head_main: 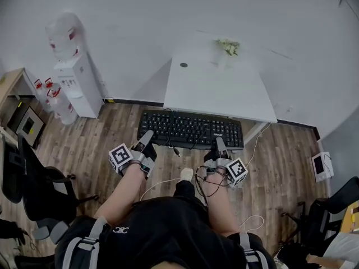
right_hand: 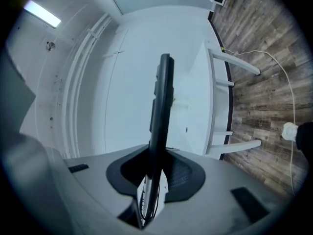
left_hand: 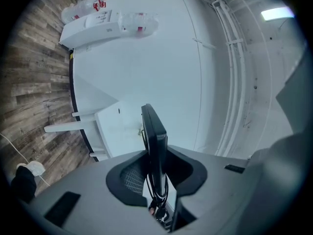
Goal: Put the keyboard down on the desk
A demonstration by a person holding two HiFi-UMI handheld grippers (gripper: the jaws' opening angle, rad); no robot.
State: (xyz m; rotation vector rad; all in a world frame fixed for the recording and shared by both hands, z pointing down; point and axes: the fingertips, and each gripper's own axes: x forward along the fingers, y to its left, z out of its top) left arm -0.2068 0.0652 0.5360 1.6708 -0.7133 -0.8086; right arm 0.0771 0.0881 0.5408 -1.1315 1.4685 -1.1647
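A black keyboard (head_main: 190, 130) hangs level in the air in front of the white desk (head_main: 216, 91), over the wood floor. My left gripper (head_main: 147, 139) is shut on its near left edge and my right gripper (head_main: 220, 146) is shut on its near right edge. In the left gripper view the keyboard (left_hand: 155, 146) shows edge-on, pinched between the grey jaws, with its black cable bunched below. The right gripper view shows the same edge-on keyboard (right_hand: 160, 106) clamped between the jaws. The keyboard's cable (head_main: 171, 144) dangles under its middle.
A small plant (head_main: 228, 47) stands at the desk's far side, and a dark round spot (head_main: 184, 65) marks its left part. A water dispenser (head_main: 73, 74) stands at the left wall. Black office chairs (head_main: 33, 178) sit at left and at right (head_main: 325, 212). A white cable (head_main: 255, 150) trails on the floor.
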